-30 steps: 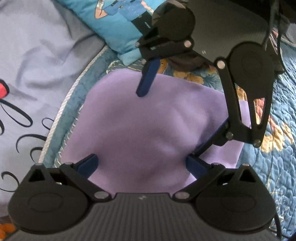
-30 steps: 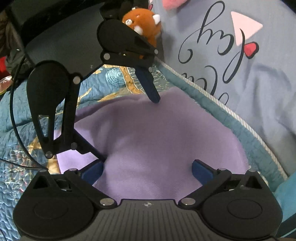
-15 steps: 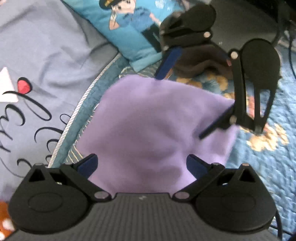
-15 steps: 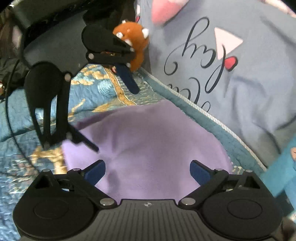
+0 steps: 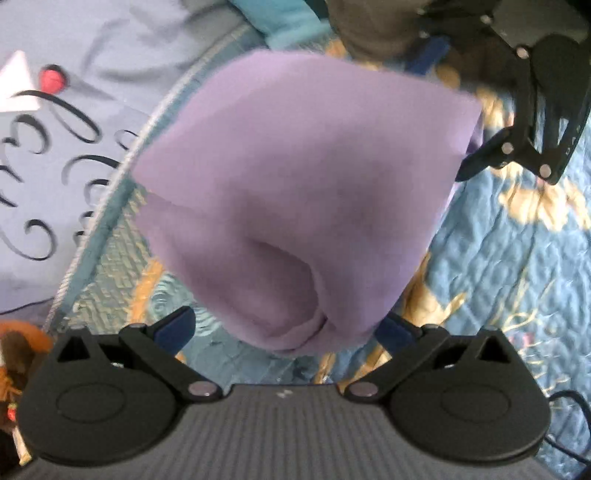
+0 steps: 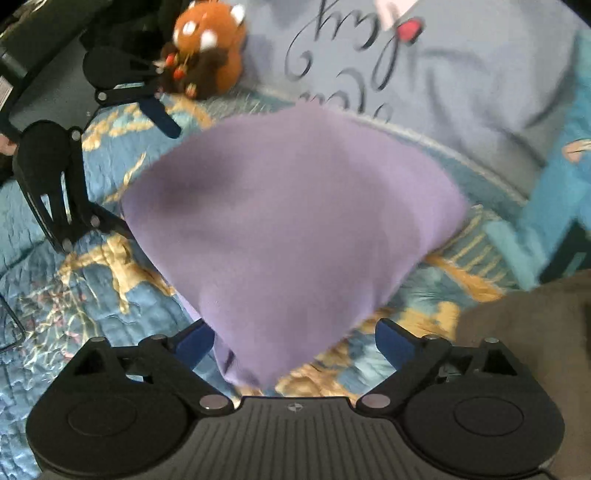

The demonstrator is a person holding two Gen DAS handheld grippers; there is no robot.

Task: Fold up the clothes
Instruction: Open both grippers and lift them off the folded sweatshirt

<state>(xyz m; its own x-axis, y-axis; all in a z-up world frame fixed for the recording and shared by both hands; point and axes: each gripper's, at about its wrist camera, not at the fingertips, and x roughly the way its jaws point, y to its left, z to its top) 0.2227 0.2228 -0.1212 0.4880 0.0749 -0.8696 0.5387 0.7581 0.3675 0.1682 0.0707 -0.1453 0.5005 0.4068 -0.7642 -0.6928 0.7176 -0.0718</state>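
Observation:
A purple cloth (image 5: 295, 177) lies folded on the blue patterned quilt (image 5: 498, 280). My left gripper (image 5: 284, 330) is open, and the cloth's bunched near corner lies between its blue pads. Opposite it, the right gripper (image 5: 452, 110) stands at the cloth's far right corner. In the right wrist view the purple cloth (image 6: 288, 214) tapers to a corner between the fingers of my right gripper (image 6: 295, 345). Those jaws are wide and closing, and the pads do not press the cloth. The left gripper (image 6: 136, 170) stands at the cloth's far left edge.
Grey bedding with black script (image 6: 461, 74) borders the quilt (image 6: 55, 295). An orange plush toy (image 6: 210, 48) sits at its edge behind the left gripper. A teal cushion (image 6: 576, 110) and a brown garment (image 6: 517, 314) lie at the right. A dark garment (image 5: 369, 26) lies beyond the cloth.
Both grippers have drawn apart across the cloth and rolled. Each now has a corner of the cloth between its fingers, where before only its flat middle showed.

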